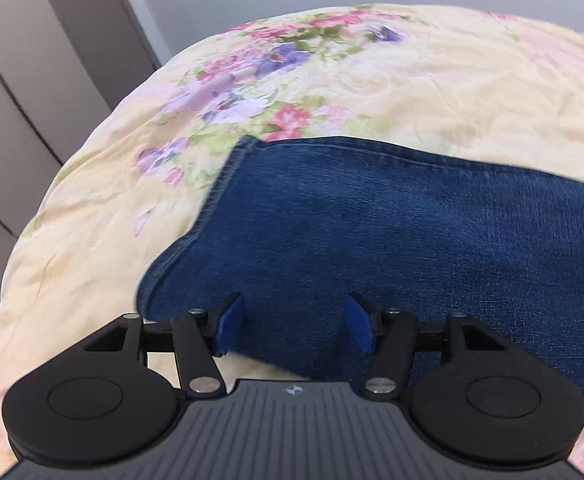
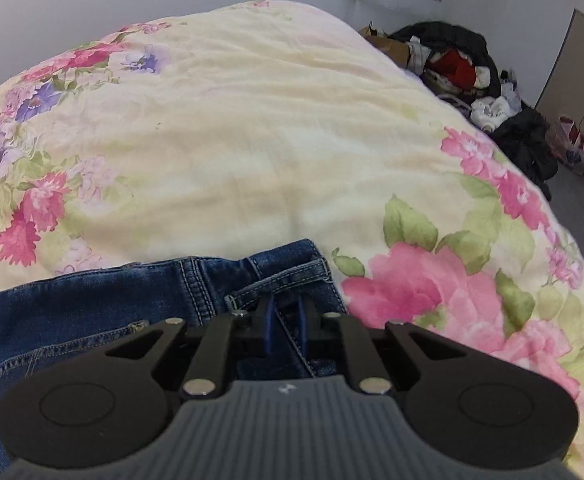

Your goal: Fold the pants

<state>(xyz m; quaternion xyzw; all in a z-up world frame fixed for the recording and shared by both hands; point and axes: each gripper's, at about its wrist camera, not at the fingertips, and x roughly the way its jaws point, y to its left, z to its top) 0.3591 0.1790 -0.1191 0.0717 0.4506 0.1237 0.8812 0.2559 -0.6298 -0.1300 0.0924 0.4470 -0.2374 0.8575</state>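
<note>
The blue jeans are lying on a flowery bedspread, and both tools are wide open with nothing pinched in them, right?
Not quite. The jeans do lie on the flowery bedspread, and the left tool is open above the denim. But the right tool is shut on the jeans, pinching denim at the waistband end; the right wrist view shows it.

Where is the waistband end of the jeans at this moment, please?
In the right wrist view, the waistband lies low at centre on the floral bedspread, pinched in the shut right claw.
</note>
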